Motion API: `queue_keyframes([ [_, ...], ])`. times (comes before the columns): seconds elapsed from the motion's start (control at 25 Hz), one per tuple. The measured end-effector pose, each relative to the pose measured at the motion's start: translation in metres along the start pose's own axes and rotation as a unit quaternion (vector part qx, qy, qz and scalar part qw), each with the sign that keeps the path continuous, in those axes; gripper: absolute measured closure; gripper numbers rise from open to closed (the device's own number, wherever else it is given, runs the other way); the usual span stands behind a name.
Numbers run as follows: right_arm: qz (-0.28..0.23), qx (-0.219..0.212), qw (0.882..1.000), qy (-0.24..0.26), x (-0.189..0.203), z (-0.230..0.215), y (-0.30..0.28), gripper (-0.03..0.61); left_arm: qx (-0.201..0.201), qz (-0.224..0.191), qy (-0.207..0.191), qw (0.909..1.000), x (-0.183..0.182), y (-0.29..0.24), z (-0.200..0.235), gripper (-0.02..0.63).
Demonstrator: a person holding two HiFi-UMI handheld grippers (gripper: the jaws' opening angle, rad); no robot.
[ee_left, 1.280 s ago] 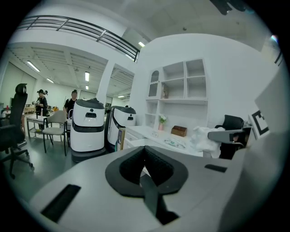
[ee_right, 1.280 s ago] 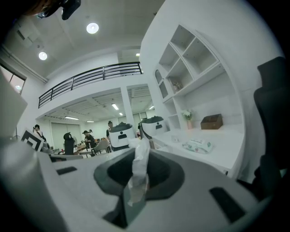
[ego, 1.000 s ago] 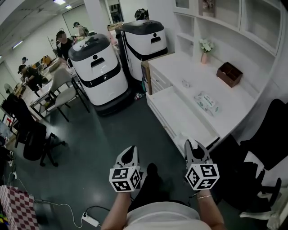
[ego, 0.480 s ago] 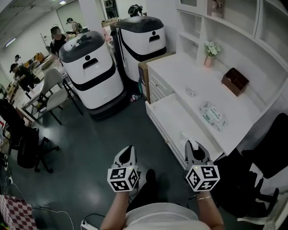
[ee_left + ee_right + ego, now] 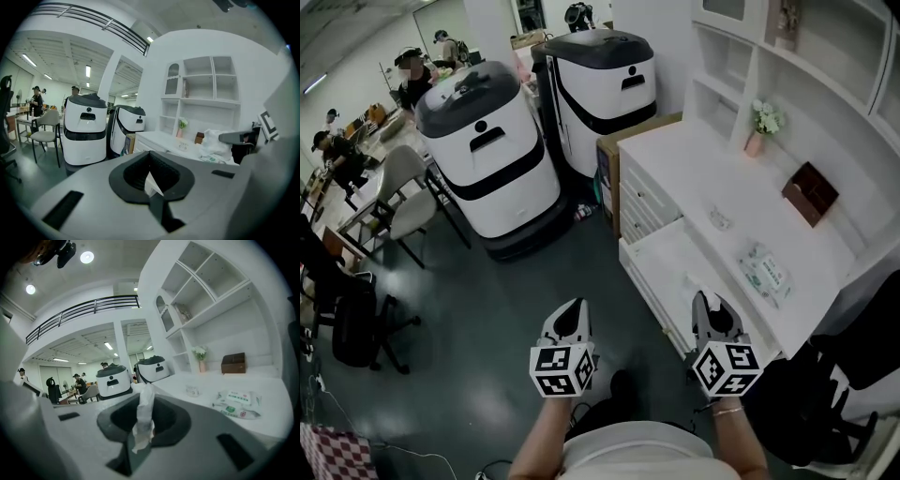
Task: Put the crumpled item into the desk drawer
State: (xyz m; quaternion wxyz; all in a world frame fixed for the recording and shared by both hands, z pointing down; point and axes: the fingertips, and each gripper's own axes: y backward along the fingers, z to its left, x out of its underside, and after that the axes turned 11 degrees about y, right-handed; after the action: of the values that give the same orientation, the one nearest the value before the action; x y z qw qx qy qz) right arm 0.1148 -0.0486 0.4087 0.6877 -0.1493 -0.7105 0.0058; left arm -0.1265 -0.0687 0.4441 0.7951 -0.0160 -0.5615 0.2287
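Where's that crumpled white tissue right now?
The crumpled white paper tissue is pinched in the jaws of the right gripper, at the right of the head view, by the near corner of the open white desk drawer.

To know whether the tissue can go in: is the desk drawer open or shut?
Open. The desk drawer stands pulled out, its white inside showing in the head view.

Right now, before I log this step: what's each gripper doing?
Left gripper: closed, apparently empty.
Right gripper: closed on the crumpled tissue.
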Motion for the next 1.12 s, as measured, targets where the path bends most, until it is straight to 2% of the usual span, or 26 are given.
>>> queue_keyframes([
  [0.32,-0.011,0.018,1.000,0.006,-0.019,0.004,-0.036,0.523,0.009,-0.010,-0.009,0.9999,-0.027,-0.028,0.020,0.620],
  [0.72,-0.037,0.019,0.999,-0.009,-0.039,-0.002,-0.055,0.523,0.003,-0.012,-0.014,0.9998,-0.038,-0.041,0.034,0.620],
  [1.12,-0.081,0.019,0.996,-0.019,-0.070,-0.016,-0.078,0.523,0.006,-0.014,-0.024,0.9996,-0.050,-0.076,0.033,0.620],
])
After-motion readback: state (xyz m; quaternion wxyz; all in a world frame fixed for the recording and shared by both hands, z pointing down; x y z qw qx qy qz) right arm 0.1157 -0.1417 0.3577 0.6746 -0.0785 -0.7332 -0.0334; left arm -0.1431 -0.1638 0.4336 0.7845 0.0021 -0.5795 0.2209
